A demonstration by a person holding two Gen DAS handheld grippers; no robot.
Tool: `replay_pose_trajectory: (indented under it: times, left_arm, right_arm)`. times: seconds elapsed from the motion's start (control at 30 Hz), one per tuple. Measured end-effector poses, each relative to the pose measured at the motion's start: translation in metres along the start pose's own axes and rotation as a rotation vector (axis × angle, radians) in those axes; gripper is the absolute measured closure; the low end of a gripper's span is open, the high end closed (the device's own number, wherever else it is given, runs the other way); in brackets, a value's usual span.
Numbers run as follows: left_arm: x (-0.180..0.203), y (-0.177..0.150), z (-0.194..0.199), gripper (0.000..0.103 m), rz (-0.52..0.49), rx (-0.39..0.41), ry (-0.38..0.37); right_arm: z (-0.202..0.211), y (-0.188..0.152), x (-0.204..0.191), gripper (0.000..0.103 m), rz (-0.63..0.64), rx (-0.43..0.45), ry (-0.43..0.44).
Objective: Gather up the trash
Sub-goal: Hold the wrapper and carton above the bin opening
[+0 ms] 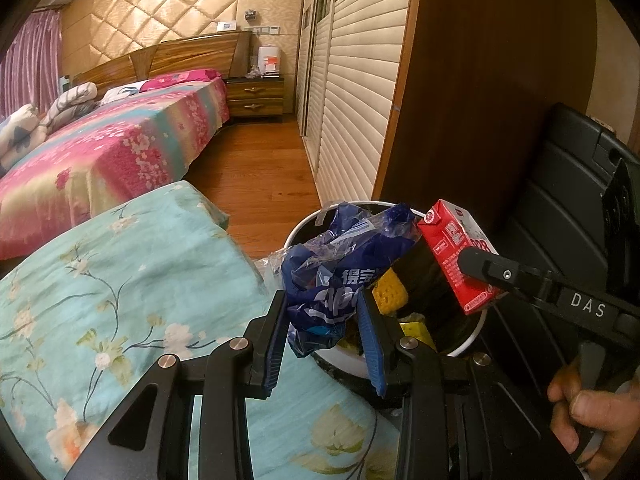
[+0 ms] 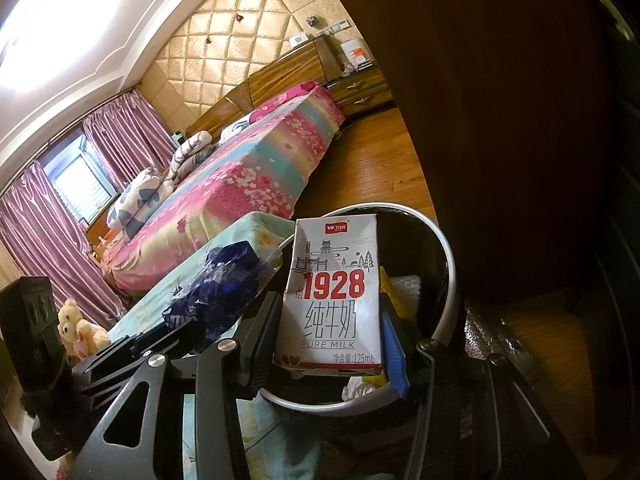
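Observation:
My left gripper (image 1: 324, 340) is shut on a crumpled blue plastic wrapper (image 1: 344, 272), held over the near rim of a white trash bin (image 1: 304, 224) with a black liner. The wrapper also shows in the right wrist view (image 2: 224, 292). My right gripper (image 2: 328, 332) is shut on a red and white milk carton (image 2: 336, 296), held upright over the bin (image 2: 448, 248). In the left wrist view the carton (image 1: 452, 256) hangs over the bin's far right rim. Yellow trash (image 1: 390, 294) lies inside the bin.
A bed edge with a teal floral cover (image 1: 120, 288) lies just left of the bin. A dark wooden wardrobe (image 1: 480, 92) stands behind it. A black chair (image 1: 568, 200) is at the right. A pink floral bed (image 1: 120, 152) and wooden floor (image 1: 256, 172) lie beyond.

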State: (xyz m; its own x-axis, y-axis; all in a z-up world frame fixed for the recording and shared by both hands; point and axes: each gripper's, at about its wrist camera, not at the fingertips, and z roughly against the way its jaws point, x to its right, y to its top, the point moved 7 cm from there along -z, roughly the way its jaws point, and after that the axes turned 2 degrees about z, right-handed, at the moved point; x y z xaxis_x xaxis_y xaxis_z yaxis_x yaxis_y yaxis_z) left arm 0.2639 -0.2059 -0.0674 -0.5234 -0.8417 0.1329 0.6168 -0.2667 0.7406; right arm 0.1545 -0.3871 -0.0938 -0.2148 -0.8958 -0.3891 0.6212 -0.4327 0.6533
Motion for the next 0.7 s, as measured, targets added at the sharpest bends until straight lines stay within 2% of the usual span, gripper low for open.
replay_pose_trajectory:
  times: [0.7]
  left_arm:
    - [0.0053, 0.0025, -0.0051, 0.07, -0.005, -0.005, 0.005]
  right_arm:
    - [-0.0042, 0.0014, 0.0035, 0.056, -0.005, -0.003, -0.003]
